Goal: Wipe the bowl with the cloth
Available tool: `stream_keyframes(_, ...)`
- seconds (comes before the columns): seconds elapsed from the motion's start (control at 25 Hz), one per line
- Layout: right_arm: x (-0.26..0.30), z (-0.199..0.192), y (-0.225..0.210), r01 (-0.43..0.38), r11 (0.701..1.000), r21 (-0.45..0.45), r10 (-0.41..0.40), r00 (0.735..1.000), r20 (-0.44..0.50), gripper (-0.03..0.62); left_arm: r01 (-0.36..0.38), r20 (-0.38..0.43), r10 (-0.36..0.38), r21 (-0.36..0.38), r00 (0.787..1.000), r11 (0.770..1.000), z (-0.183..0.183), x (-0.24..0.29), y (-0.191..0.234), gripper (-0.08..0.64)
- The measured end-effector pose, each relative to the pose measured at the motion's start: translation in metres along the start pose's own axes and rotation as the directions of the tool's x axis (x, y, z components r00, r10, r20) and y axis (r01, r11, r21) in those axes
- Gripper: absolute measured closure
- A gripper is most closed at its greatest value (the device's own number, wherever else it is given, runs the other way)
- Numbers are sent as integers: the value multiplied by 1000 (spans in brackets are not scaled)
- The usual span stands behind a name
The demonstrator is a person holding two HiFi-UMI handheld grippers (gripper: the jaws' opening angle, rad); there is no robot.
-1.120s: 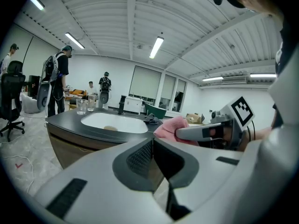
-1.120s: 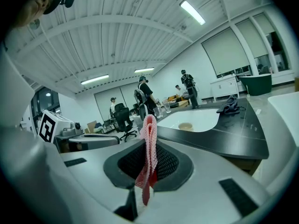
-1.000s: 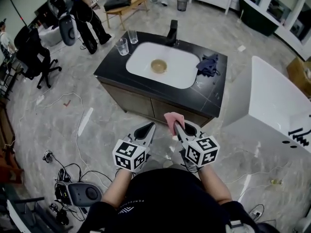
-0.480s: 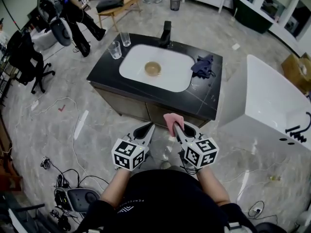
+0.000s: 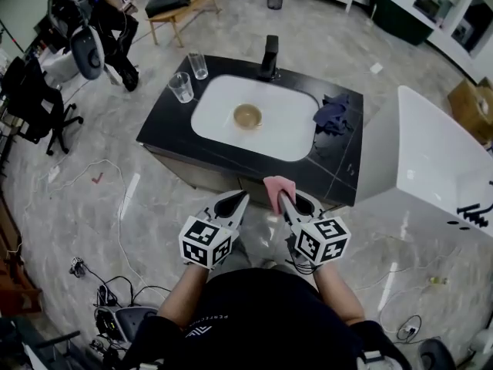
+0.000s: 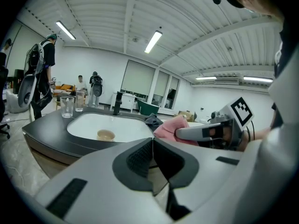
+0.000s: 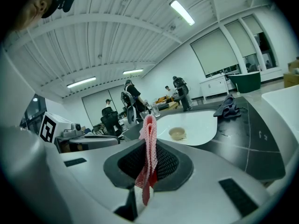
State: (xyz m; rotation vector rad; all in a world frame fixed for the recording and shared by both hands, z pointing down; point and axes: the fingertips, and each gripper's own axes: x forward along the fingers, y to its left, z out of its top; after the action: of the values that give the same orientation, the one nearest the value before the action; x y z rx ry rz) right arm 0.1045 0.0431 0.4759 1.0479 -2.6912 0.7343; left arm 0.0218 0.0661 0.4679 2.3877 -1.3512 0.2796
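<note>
Right hand-held gripper (image 5: 283, 200) pinches the cloth (image 5: 277, 186); left hand-held gripper (image 5: 238, 200) is pressed together, empty. Likely the approach step: next, reach the bowl (image 5: 247, 116) at 12 o'clock.

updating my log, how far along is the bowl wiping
Done: the cloth is picked up, clamped in the right tongs. In hand: both are held near the body, short of the counter; the left tongs are shut and empty. Left: reaching the bowl, which sits untouched in the sink, and wiping it.
</note>
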Motion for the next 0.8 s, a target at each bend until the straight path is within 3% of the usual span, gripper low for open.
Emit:
stream_keyframes(0.36,57,20,-1,1,1000,0,-1,1000,-20,543,-2,-29,1,-30,1000,1000,11,14,57,548)
stream_keyframes(0.8,92,33,-19,73,997,14,-72,997,-38,543,66,-54,-68,-49,996,997,22,44,95,548)
